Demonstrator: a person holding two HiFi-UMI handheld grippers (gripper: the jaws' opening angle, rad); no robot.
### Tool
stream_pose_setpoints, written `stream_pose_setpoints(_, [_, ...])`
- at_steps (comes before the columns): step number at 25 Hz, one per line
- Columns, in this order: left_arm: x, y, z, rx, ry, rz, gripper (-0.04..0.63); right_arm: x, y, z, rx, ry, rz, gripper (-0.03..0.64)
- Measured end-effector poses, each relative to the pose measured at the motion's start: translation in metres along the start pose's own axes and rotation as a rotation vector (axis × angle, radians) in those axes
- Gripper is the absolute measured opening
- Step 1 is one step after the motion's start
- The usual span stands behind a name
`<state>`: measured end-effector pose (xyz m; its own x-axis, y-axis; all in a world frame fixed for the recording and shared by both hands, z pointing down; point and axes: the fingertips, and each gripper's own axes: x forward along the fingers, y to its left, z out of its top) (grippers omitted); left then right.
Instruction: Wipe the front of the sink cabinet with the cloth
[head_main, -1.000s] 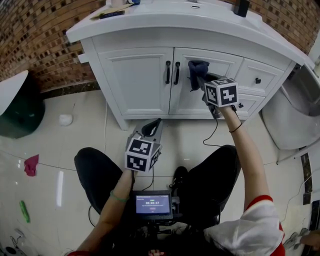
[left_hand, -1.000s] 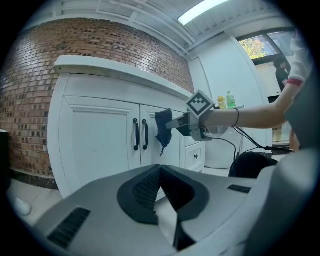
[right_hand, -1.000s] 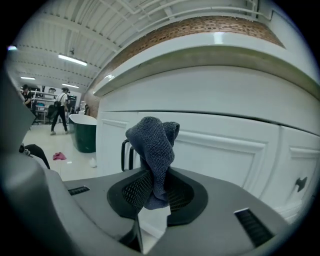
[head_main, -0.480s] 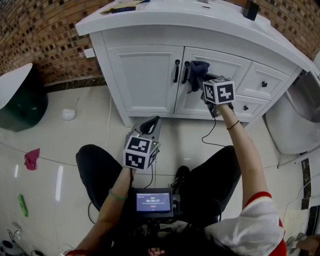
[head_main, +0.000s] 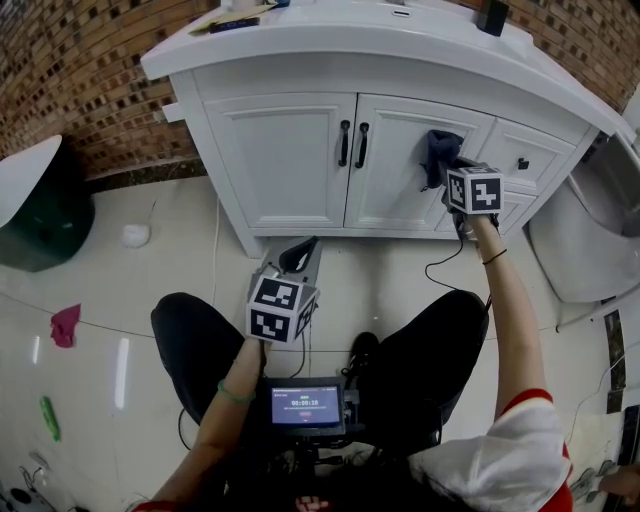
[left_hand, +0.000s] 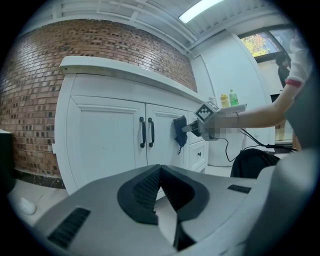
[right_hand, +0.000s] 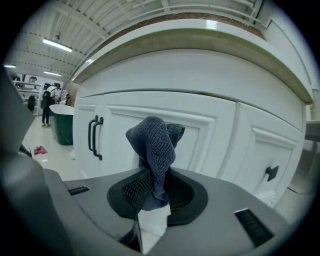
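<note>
The white sink cabinet (head_main: 290, 160) fills the top of the head view, with two doors and black handles (head_main: 352, 143). My right gripper (head_main: 447, 172) is shut on a dark blue-grey cloth (head_main: 438, 152), which is pressed against the right door near its right edge. In the right gripper view the cloth (right_hand: 155, 150) stands bunched up from between the jaws, in front of the door panel (right_hand: 210, 145). My left gripper (head_main: 297, 258) hangs low in front of the cabinet base, shut and empty (left_hand: 159, 176). From the left gripper view, the cloth (left_hand: 179, 134) shows against the door.
Small drawers with black knobs (head_main: 520, 162) sit right of the doors. A dark green bin (head_main: 40, 215) stands at the left by the brick wall (head_main: 80, 70). A pink rag (head_main: 64, 325) and a white object (head_main: 133, 236) lie on the tiled floor. A white fixture (head_main: 590, 240) stands at the right.
My right gripper has slid the cloth rightward across the right door, from near the handles to the door's right edge. The left gripper has stayed put.
</note>
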<state>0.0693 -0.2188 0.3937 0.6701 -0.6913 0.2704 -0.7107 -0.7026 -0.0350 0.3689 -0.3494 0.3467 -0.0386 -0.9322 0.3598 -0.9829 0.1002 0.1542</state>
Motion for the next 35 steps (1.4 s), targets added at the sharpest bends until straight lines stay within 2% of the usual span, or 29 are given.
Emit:
stream_pose_setpoints(4, [0.004,-0.005,-0.002,0.003,0.002,-0.003,0.037,-0.014,-0.05,-0.019,0.053,0.02,-0.089,0.066])
stream_pose_setpoints(7, [0.007,-0.01,0.0,0.004,0.002,-0.01,0.037,-0.023,-0.07,-0.031,0.073,0.041,-0.131,0.066])
stream_pose_setpoints(11, [0.009,-0.017,0.001,0.009,0.005,-0.022,0.037,-0.028,-0.067,-0.036,0.091,0.034,-0.117,0.066])
stream_pose_setpoints(15, [0.011,-0.018,0.001,0.009,0.003,-0.023,0.037,-0.022,-0.03,-0.034,0.065,0.021,-0.03,0.066])
stream_pose_setpoints(20, [0.009,-0.017,-0.001,-0.002,-0.002,-0.024,0.037,-0.007,0.038,-0.027,0.005,0.013,0.089,0.066])
stream_pose_setpoints(24, [0.006,-0.011,-0.002,-0.015,-0.008,-0.018,0.037,0.012,0.092,-0.025,-0.003,0.021,0.177,0.066])
stream_pose_setpoints(30, [-0.003,0.004,-0.01,-0.036,-0.011,-0.005,0.037,0.045,0.152,-0.034,-0.011,0.061,0.248,0.066])
stream_pose_setpoints(35, [-0.009,0.016,-0.013,-0.051,-0.016,0.014,0.037,0.065,0.158,-0.05,-0.001,0.113,0.237,0.066])
